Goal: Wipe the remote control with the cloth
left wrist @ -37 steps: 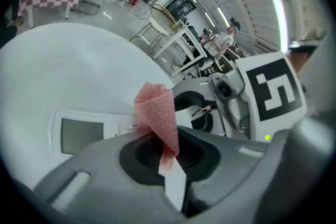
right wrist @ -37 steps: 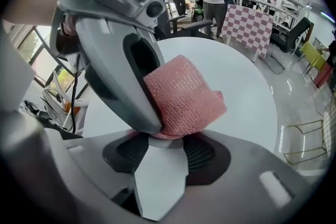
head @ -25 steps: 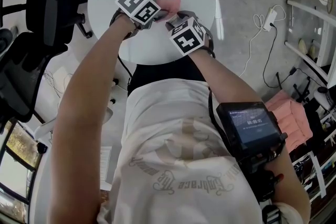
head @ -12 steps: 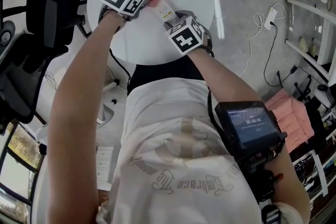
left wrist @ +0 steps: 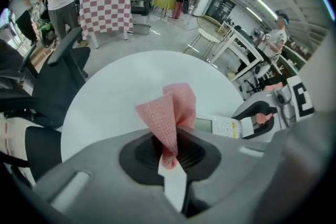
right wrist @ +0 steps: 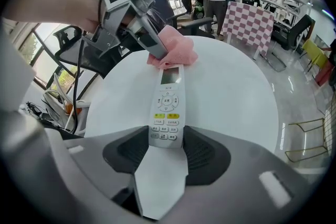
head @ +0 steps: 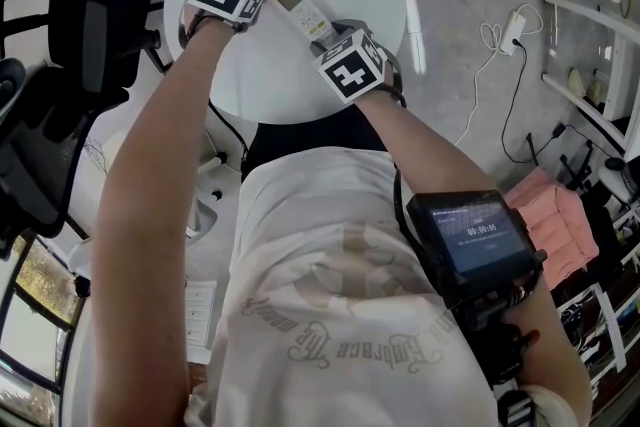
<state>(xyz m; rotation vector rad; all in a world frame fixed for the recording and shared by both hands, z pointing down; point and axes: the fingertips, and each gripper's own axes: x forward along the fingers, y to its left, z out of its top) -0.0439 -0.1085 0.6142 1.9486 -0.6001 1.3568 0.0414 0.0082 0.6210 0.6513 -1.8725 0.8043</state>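
shirt print (head: 345,347): upside down, reads "Embrace the", last word too fuzzy
arm screen (head: 480,237): timer-style digits, too small to call for sure
remote control (right wrist: 166,107) buttons: tiny print, can't read any of it

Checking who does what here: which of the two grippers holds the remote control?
The right gripper, clamped on the button end of the remote control; the left gripper pinches the pink cloth instead.

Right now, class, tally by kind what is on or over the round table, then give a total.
Grippers: 2 (left gripper, right gripper)
Pink cloth: 1
Remote control: 1
Total: 4
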